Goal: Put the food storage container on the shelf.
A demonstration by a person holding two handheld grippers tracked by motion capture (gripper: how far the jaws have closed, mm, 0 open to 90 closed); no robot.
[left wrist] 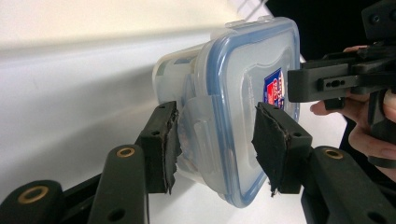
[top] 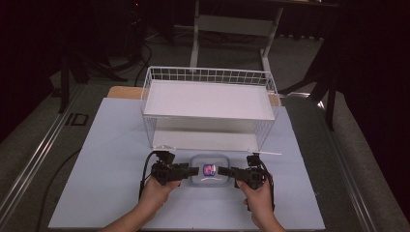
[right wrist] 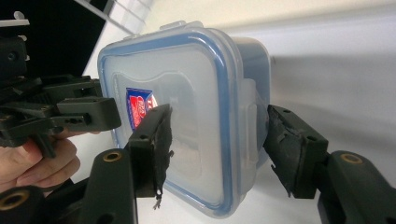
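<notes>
**Lidded box gripped from both sides**

In the high view, the food box (top: 209, 173) sits lid up in front of the white wire basket (top: 208, 104), over the pale table (top: 106, 193). It is nearly square with rounded corners, and its slightly longer side runs left to right. The left gripper (top: 193, 171) and right gripper (top: 223, 170) meet it from opposite ends.

In the left gripper view, the box (left wrist: 233, 112) appears turned on edge (the camera is rolled), its blue-rimmed lid facing right. The jaws stand partly closed, one pad on the lid and one on the side clip.

In the right gripper view, the box (right wrist: 187, 112) faces left, lid label visible. The jaws are likewise partly closed, one on the lid and the other at the clip side.
</notes>
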